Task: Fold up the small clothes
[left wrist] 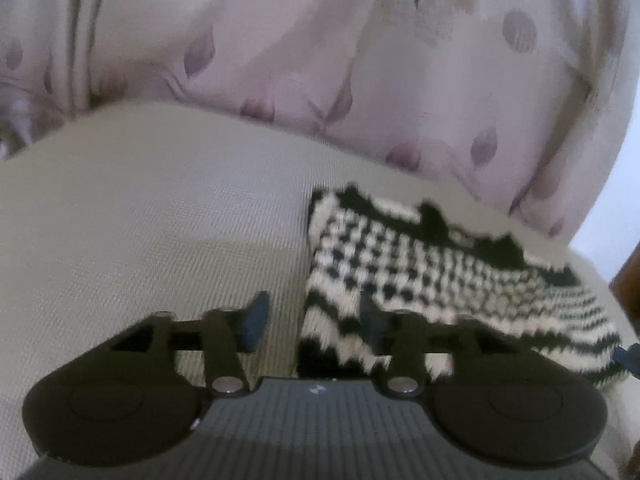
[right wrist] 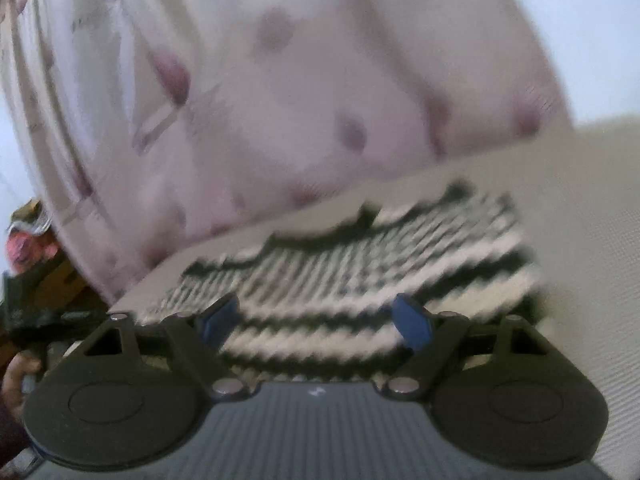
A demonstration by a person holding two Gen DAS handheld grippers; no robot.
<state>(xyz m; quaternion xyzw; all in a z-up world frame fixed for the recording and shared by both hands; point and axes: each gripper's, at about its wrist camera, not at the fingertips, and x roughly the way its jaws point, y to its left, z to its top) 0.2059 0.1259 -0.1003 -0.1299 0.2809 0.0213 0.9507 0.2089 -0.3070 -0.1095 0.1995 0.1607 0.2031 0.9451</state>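
Observation:
A black-and-white knitted garment (left wrist: 432, 272) lies flat on a beige woven surface (left wrist: 152, 220). In the left wrist view my left gripper (left wrist: 314, 324) is low over the garment's left edge, jaws apart: the left pad (left wrist: 256, 322) is over bare beige, and the right finger (left wrist: 370, 320) is over the knit, not pinching it. The right wrist view is blurred. There my right gripper (right wrist: 316, 322) stands wide open just above the garment (right wrist: 360, 272), its blue pads (right wrist: 412, 326) apart with knit beneath them.
A big pale pink cushion with purple leaf prints (left wrist: 320, 60) (right wrist: 280, 100) rises right behind the garment. A hand (right wrist: 16, 384) holds a dark tool at the left edge. Brown wooden furniture (right wrist: 52, 280) stands at far left, with a white wall beyond.

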